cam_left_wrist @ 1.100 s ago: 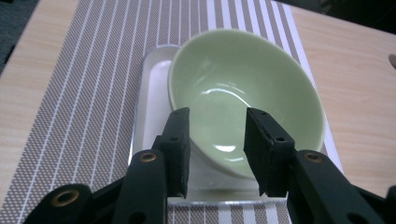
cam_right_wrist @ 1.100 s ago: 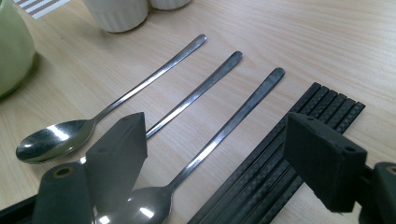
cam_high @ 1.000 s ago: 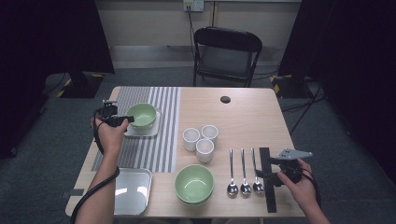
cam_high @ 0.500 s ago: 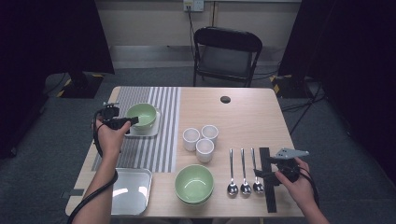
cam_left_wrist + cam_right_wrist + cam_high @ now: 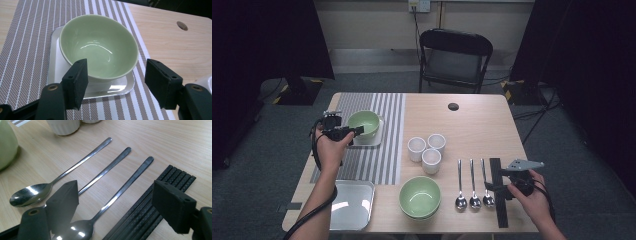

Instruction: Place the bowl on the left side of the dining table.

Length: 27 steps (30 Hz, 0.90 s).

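High view: on the desk (image 5: 472,125) a green bowl (image 5: 363,122) sits empty on a small square tray (image 5: 373,140), itself on the striped mat (image 5: 372,150) near the desk's left edge. The left gripper (image 5: 354,131) is at the bowl's near-left side. A second green bowl (image 5: 420,196), also empty, stands at the near edge, and a second tray (image 5: 352,204), bare, lies at the near left corner. Three white cups (image 5: 427,150) cluster at mid-desk; nothing shows inside them. Three spoons (image 5: 473,185) lie side by side toward the near right corner, with a row of black chopsticks (image 5: 497,190) just right of them. The right gripper (image 5: 492,187) hovers over these.

Left gripper view: the bowl (image 5: 98,46) rests on its tray (image 5: 56,72). The left gripper (image 5: 116,75) has just been opening its jaws; they stand released, one on each side of the bowl's near rim, neither pressing it.

Right gripper view: three spoons (image 5: 100,172) lie parallel beside the chopsticks (image 5: 155,195), whose number I cannot tell exactly. The right gripper (image 5: 116,205) is spread apart above the nearest spoon, grasping nothing.
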Each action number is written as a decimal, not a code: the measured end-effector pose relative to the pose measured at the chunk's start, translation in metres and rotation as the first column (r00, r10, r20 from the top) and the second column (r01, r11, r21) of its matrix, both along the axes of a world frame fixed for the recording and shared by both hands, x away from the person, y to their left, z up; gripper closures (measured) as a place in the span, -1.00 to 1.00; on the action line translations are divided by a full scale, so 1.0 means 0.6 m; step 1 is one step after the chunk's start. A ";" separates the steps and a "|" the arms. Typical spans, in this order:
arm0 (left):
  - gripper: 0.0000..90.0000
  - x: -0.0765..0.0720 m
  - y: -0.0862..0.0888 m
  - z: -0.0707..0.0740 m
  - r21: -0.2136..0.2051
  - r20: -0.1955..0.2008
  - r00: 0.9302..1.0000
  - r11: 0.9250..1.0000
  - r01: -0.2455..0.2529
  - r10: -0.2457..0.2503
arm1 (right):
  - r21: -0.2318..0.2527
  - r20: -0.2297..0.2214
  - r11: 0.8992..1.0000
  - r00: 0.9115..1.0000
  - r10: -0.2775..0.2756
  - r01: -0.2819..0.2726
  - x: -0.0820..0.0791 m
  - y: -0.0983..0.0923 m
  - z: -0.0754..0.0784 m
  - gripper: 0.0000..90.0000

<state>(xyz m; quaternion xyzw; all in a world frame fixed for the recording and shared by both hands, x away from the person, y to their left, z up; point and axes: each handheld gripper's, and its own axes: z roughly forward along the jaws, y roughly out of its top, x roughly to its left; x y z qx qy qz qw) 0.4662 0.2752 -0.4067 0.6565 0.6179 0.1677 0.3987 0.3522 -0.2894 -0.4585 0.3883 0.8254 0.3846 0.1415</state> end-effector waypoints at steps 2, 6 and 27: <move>-0.21 -0.003 0.000 0.002 0.002 0.002 1.000 1.000 0.003 -0.003 | -0.002 0.000 1.000 1.000 -0.001 0.001 -0.001 -0.001 0.001 -0.53; -0.22 -0.010 -0.003 0.005 -0.001 0.014 1.000 1.000 0.017 -0.017 | -0.013 0.002 1.000 1.000 -0.003 0.003 -0.003 -0.002 0.003 -0.53; -0.41 -0.043 -0.021 -0.013 -0.021 0.022 0.993 0.993 0.113 -0.112 | -0.046 0.006 0.999 1.000 -0.001 0.001 -0.007 -0.007 0.005 -0.53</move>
